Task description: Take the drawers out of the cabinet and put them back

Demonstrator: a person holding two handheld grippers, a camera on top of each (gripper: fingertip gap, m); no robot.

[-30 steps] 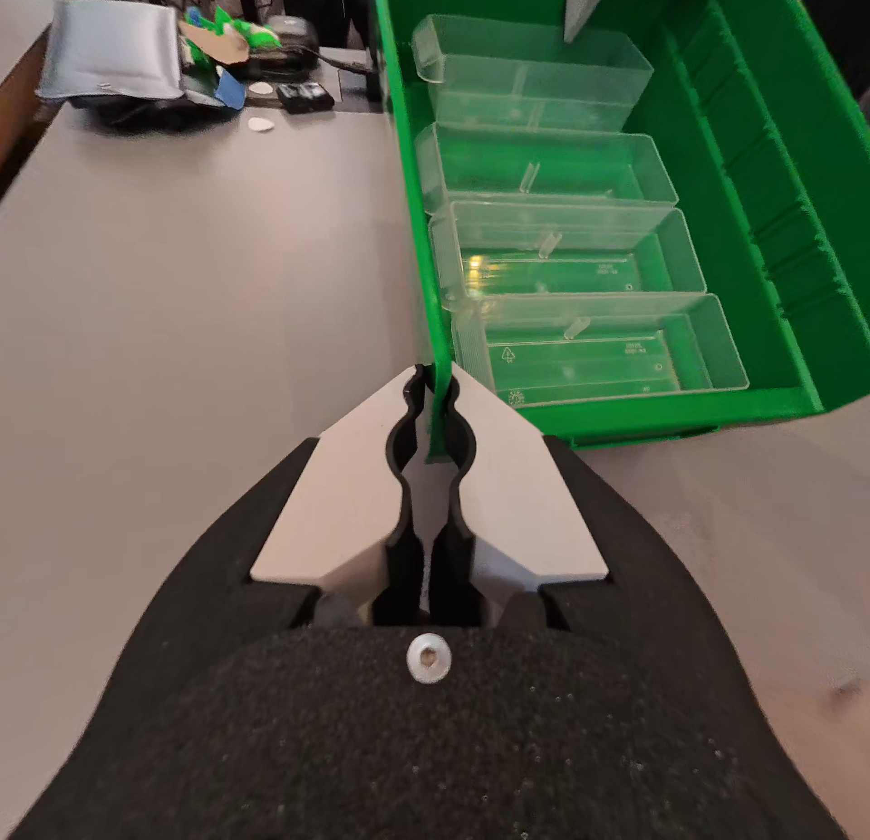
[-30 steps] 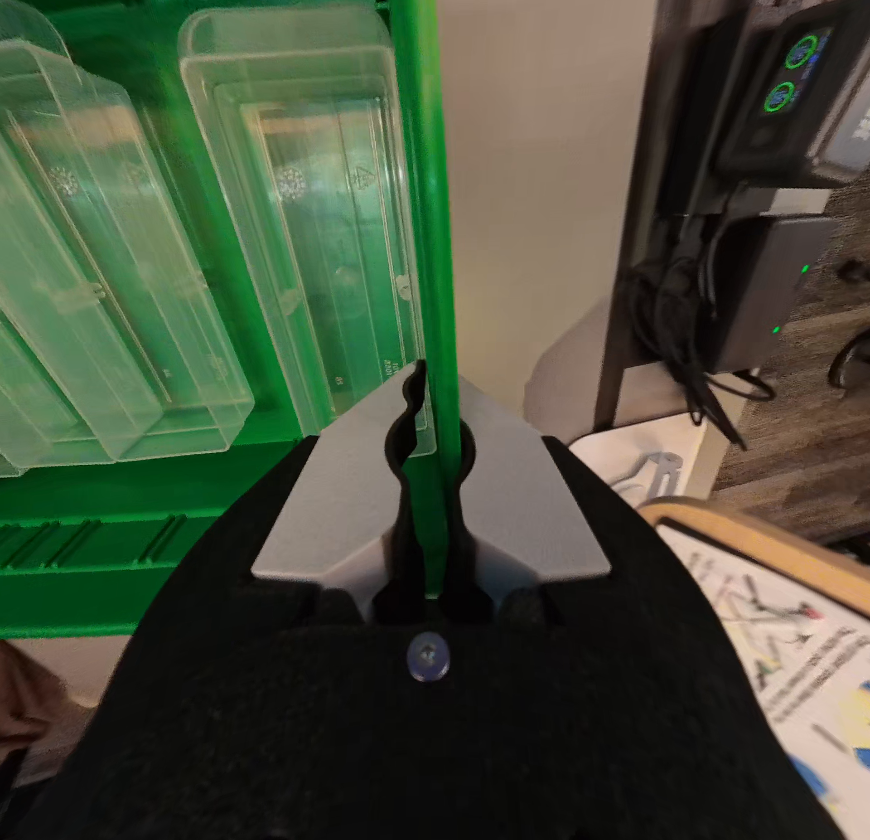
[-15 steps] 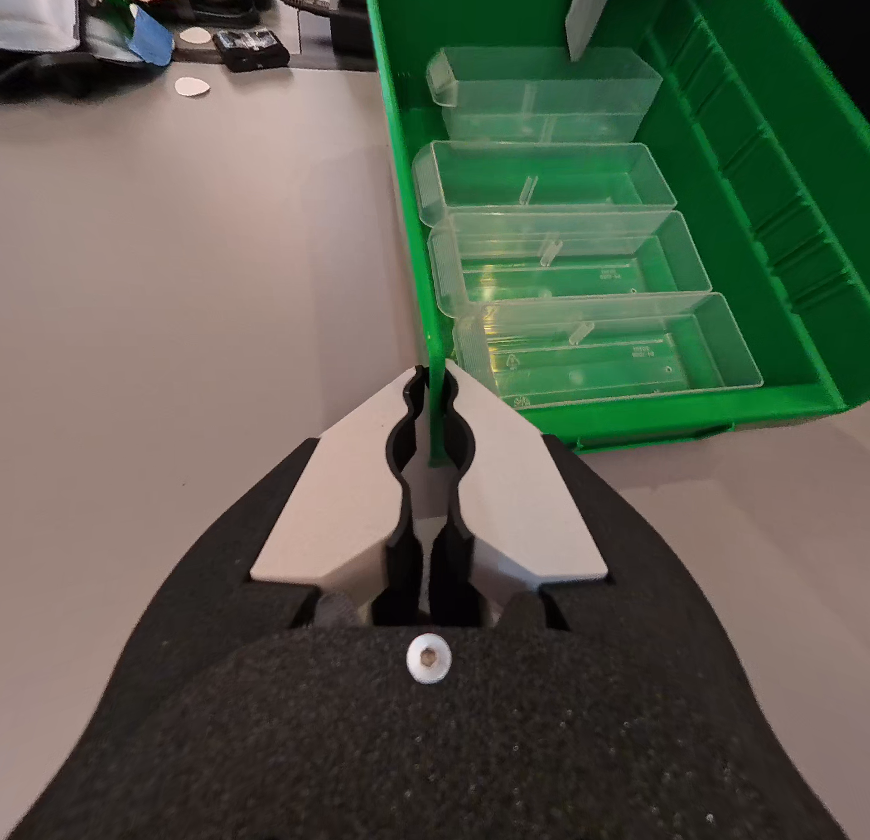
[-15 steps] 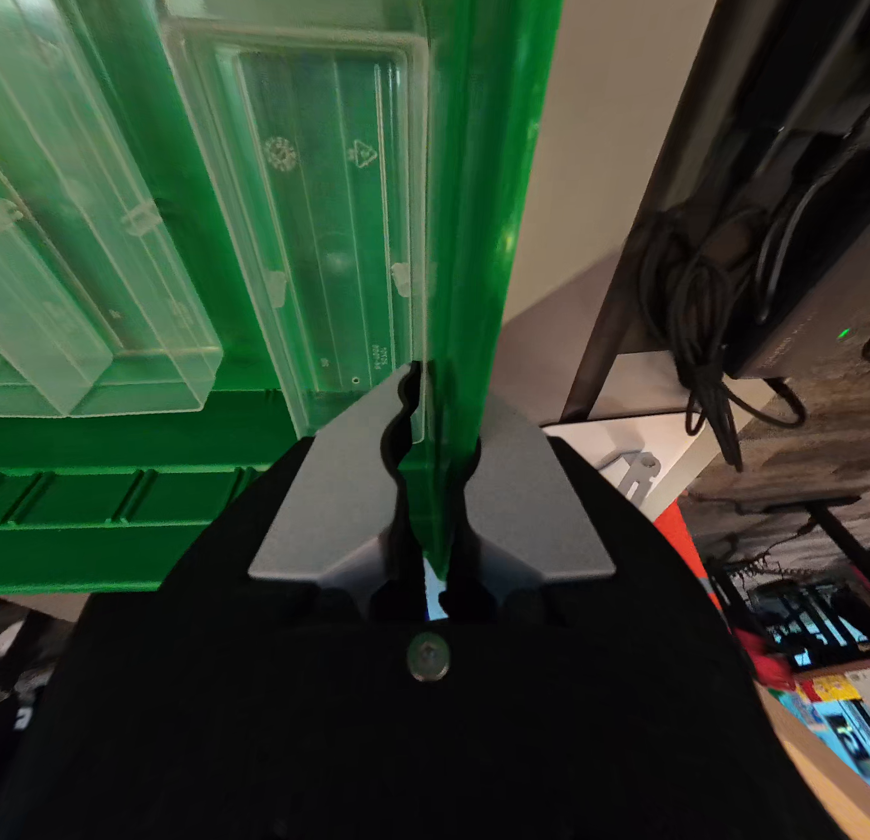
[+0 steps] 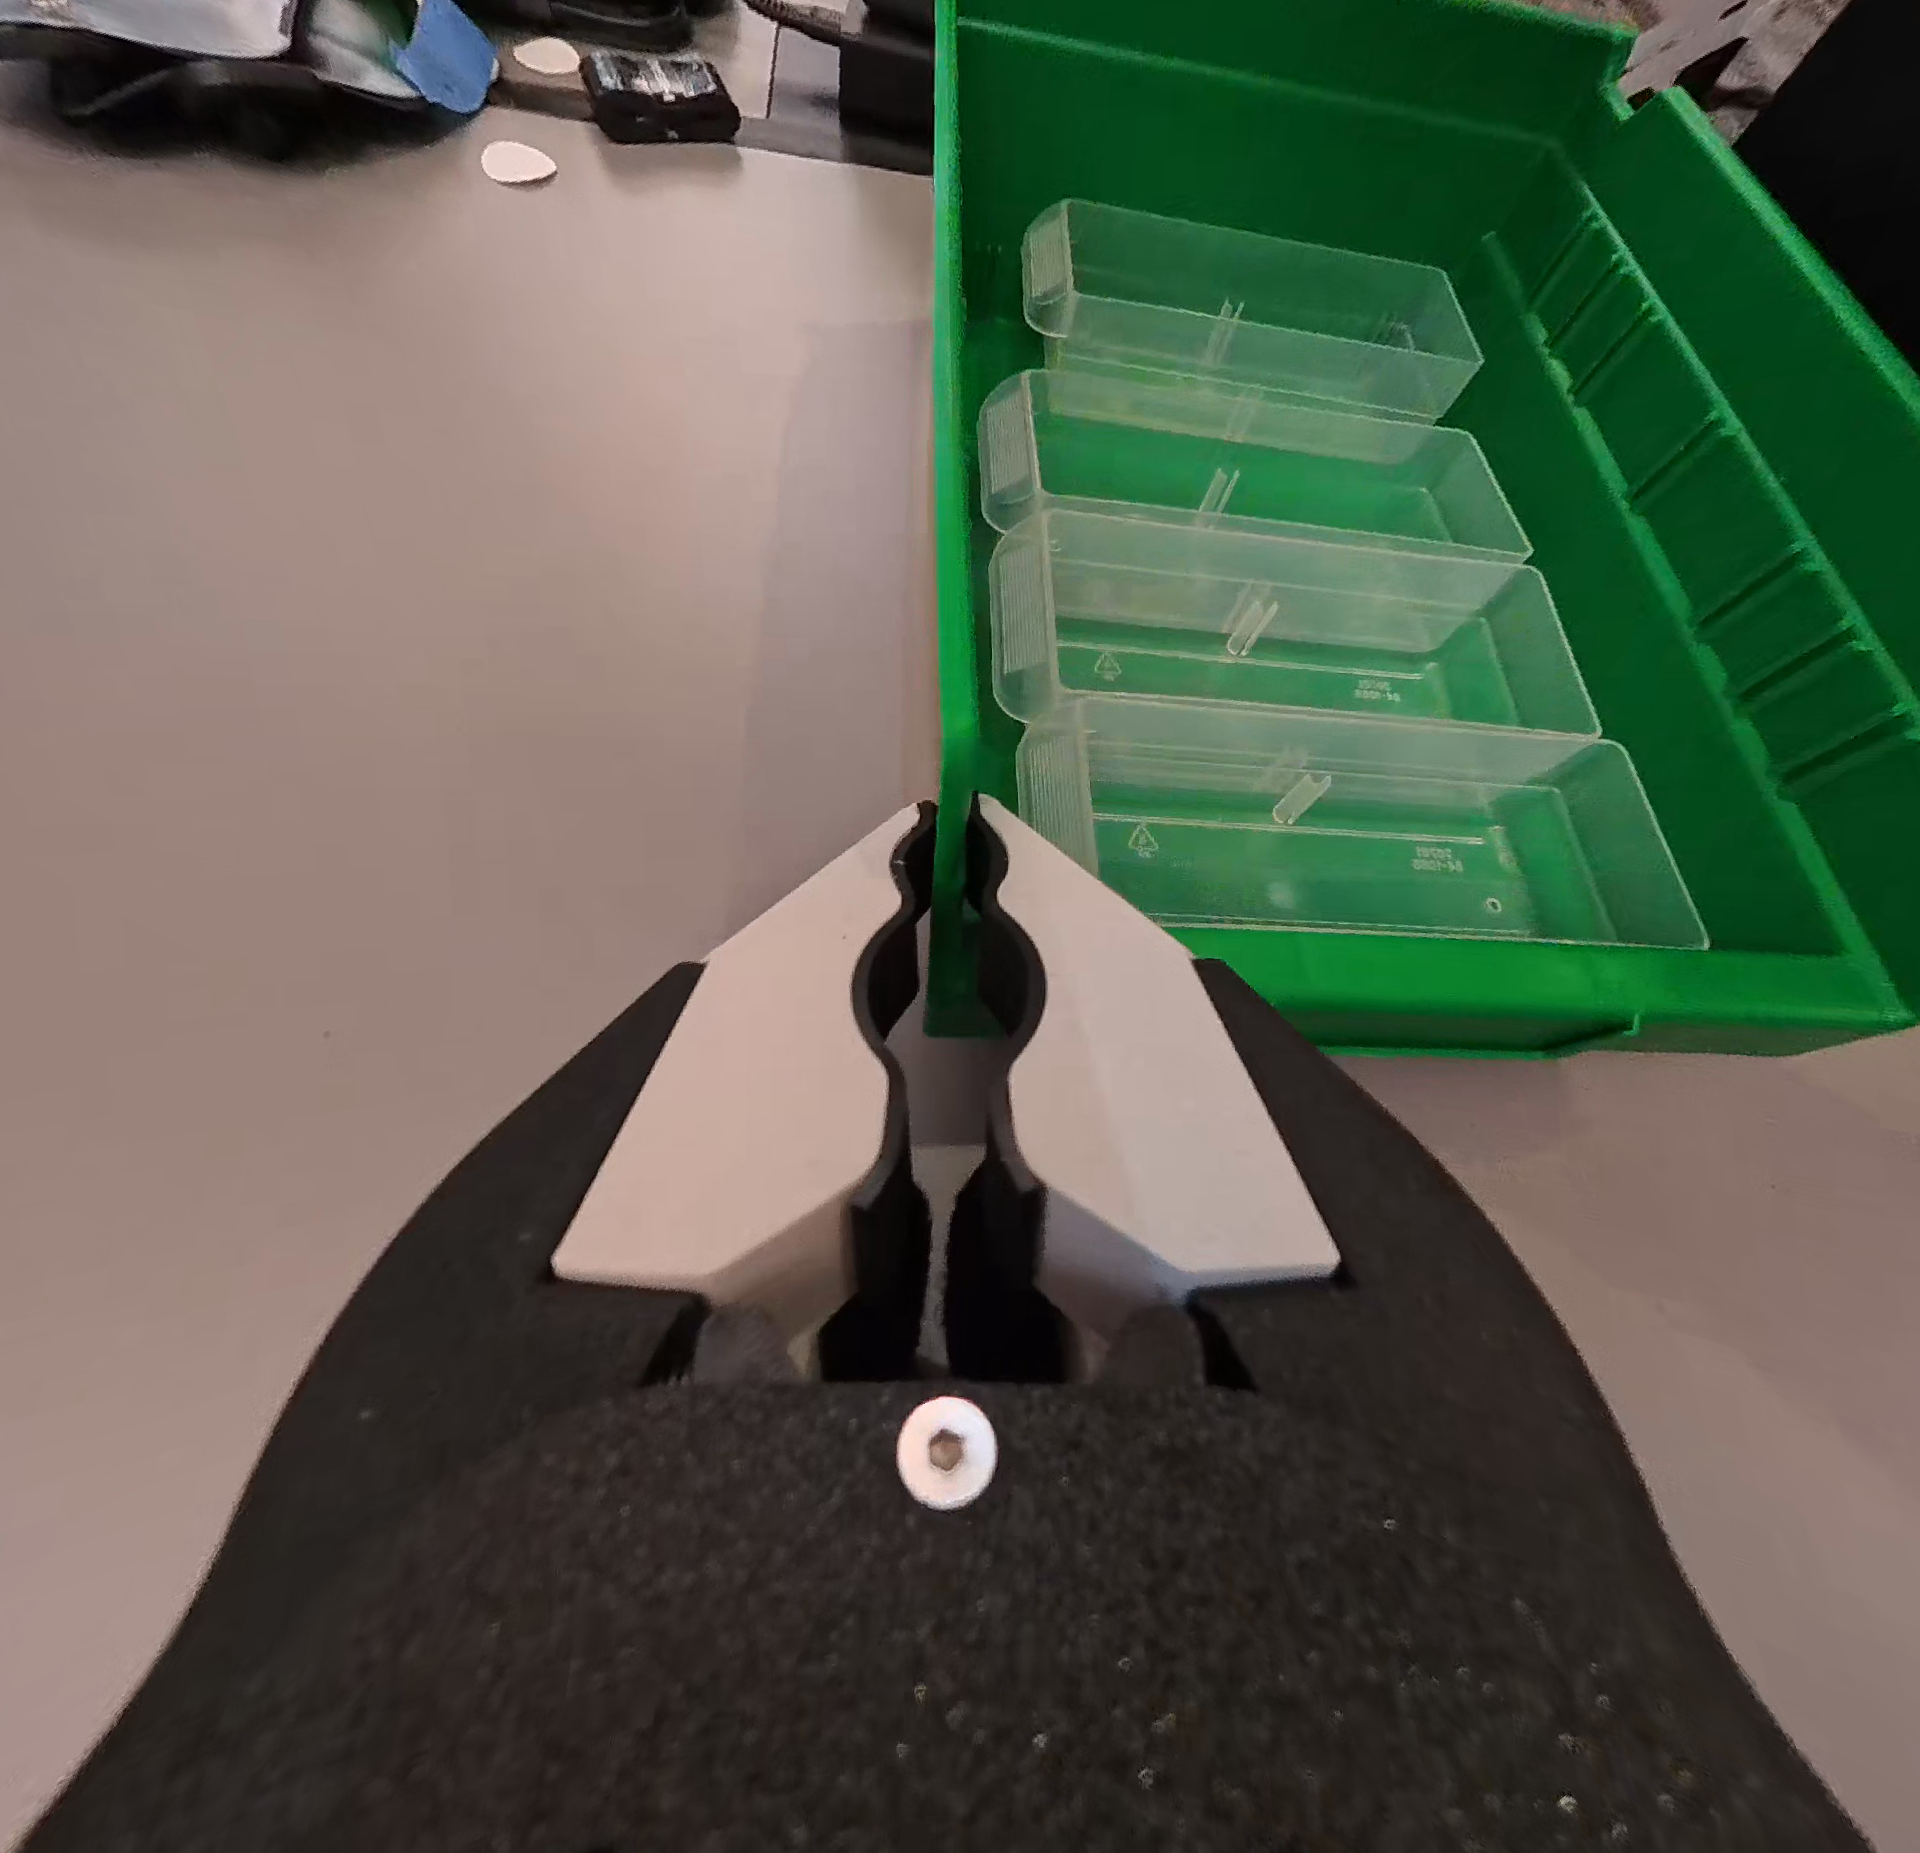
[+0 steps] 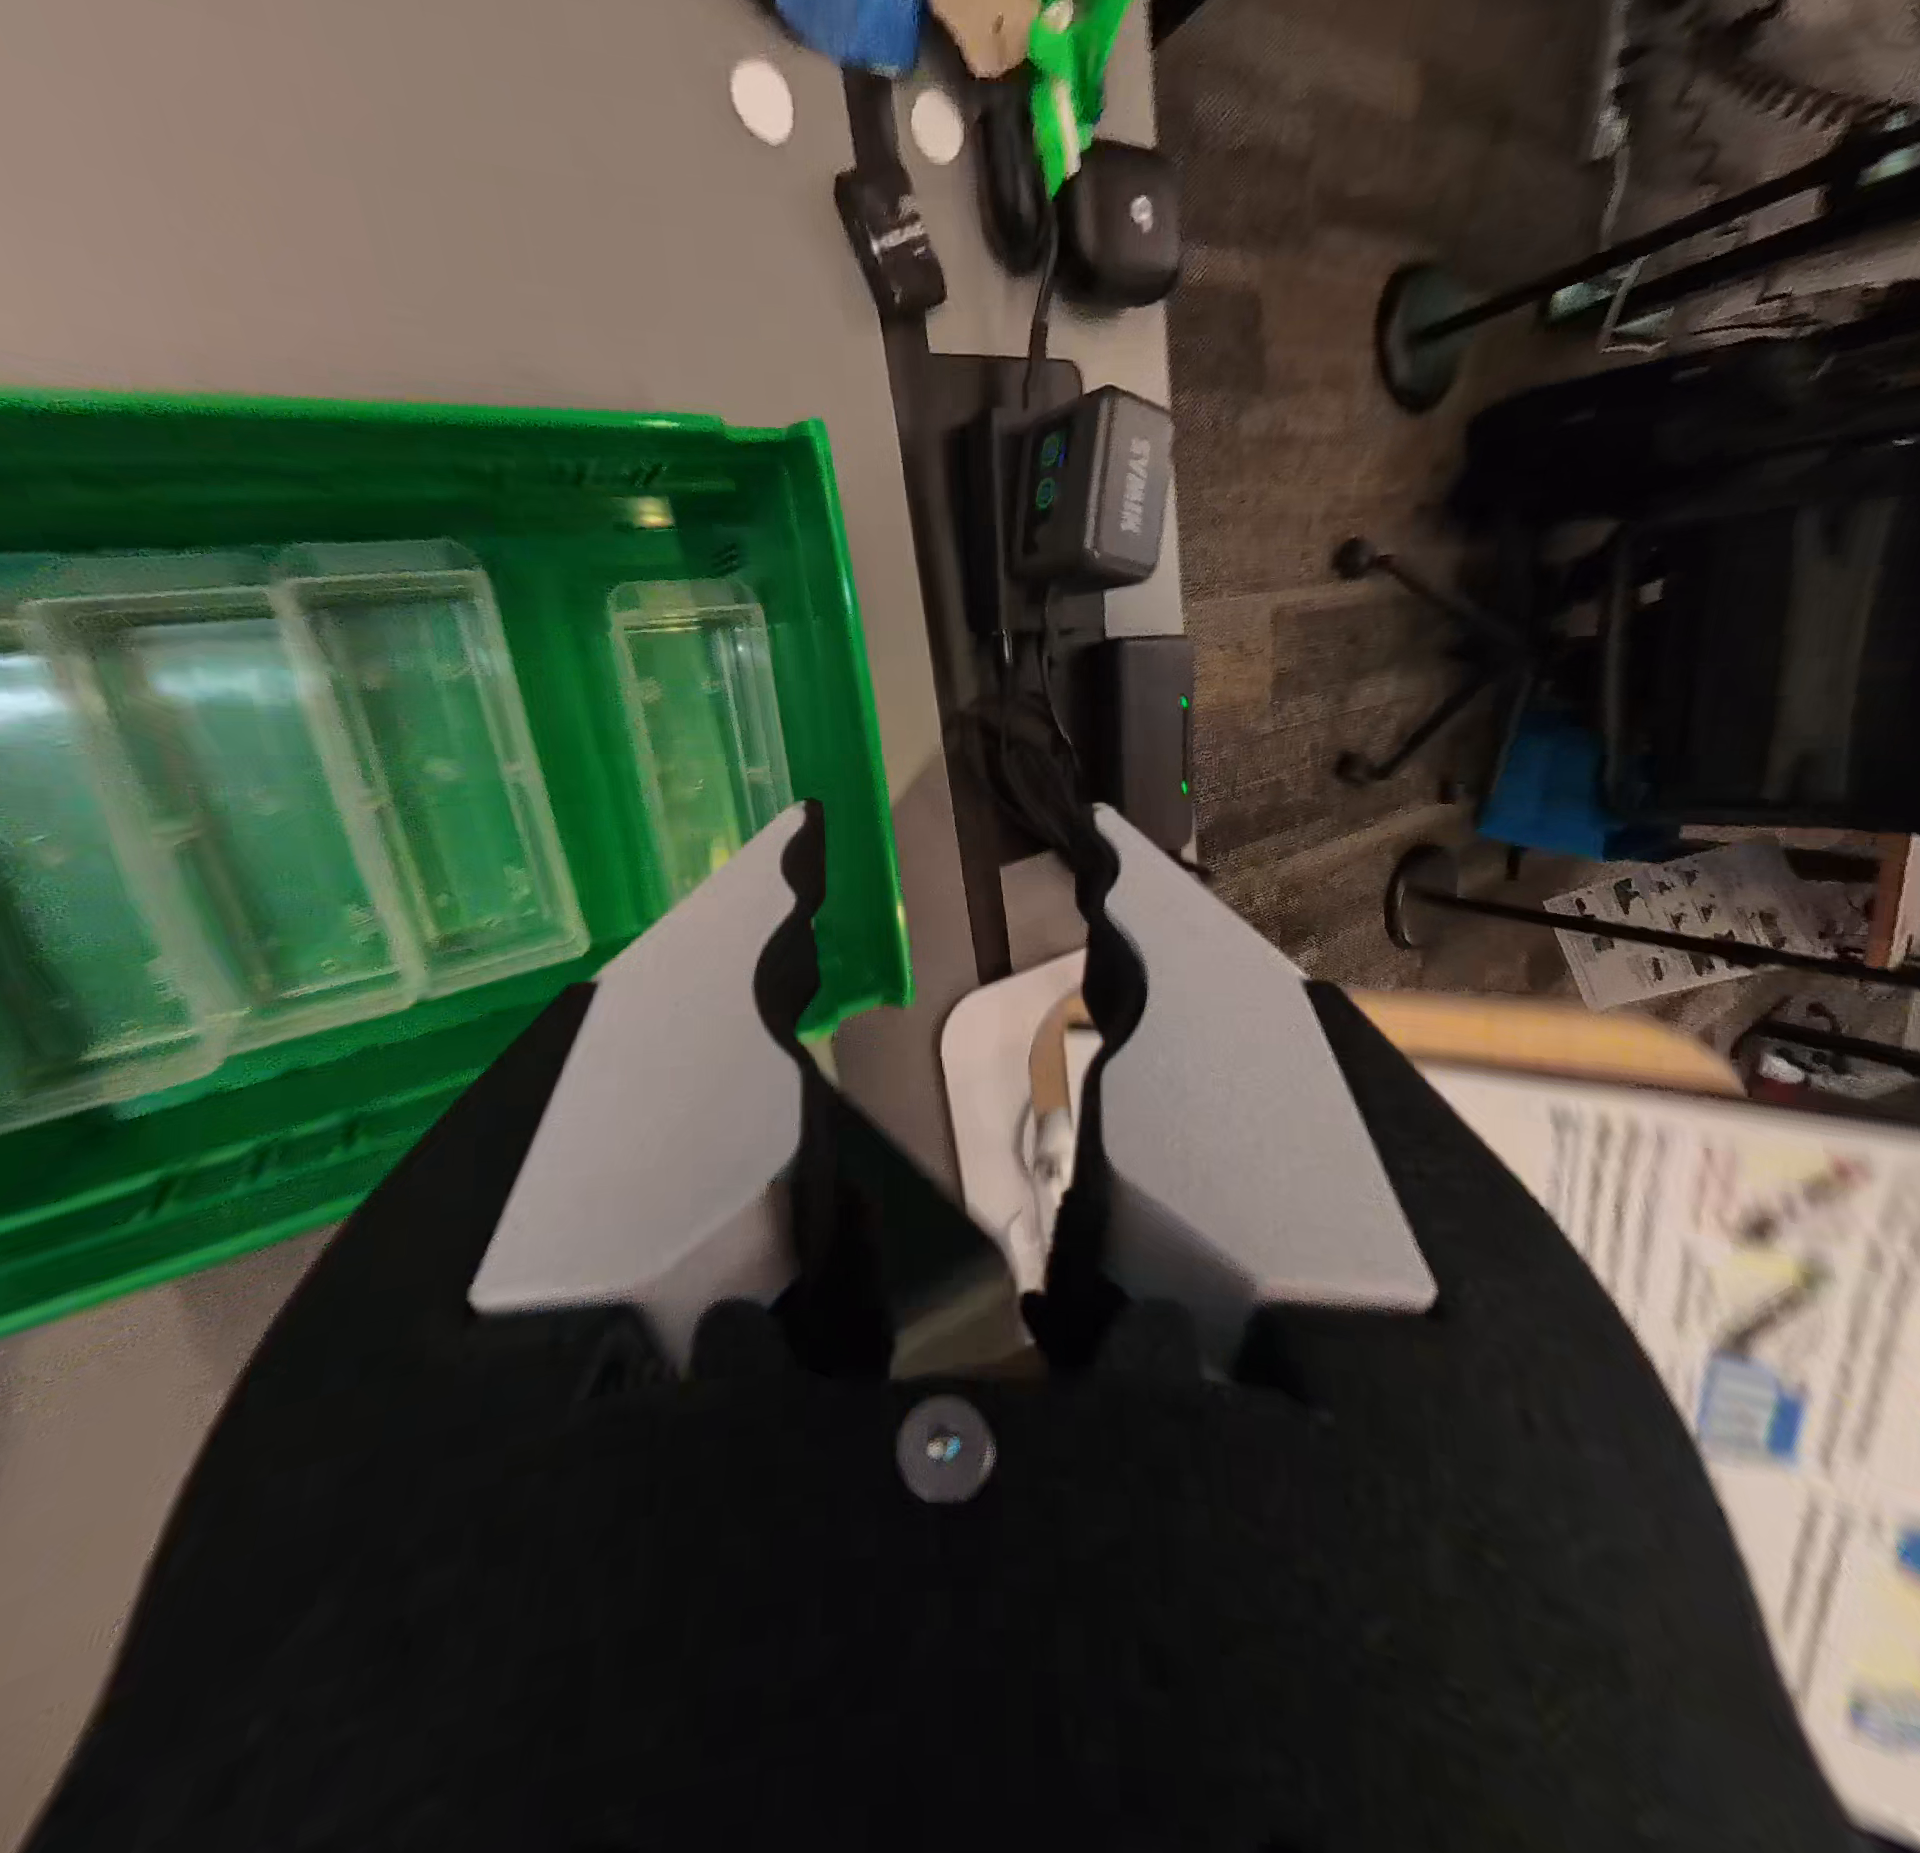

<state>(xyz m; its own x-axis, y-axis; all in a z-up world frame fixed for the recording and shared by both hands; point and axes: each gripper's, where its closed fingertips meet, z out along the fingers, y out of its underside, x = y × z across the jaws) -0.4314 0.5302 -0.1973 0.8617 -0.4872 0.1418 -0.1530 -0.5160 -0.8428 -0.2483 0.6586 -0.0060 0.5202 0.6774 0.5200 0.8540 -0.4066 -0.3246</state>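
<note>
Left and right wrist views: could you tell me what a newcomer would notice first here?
The bright green bin on the grey table stands out, with four clear drawers lined up inside. The left gripper is shut on its near corner wall, while the right gripper stands open beside the opposite end.

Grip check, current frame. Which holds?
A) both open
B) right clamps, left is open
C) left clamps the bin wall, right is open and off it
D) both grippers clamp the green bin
C: the left gripper is shut on the green bin wall, while the right gripper has its jaws spread beside the bin's corner, holding nothing.
</note>
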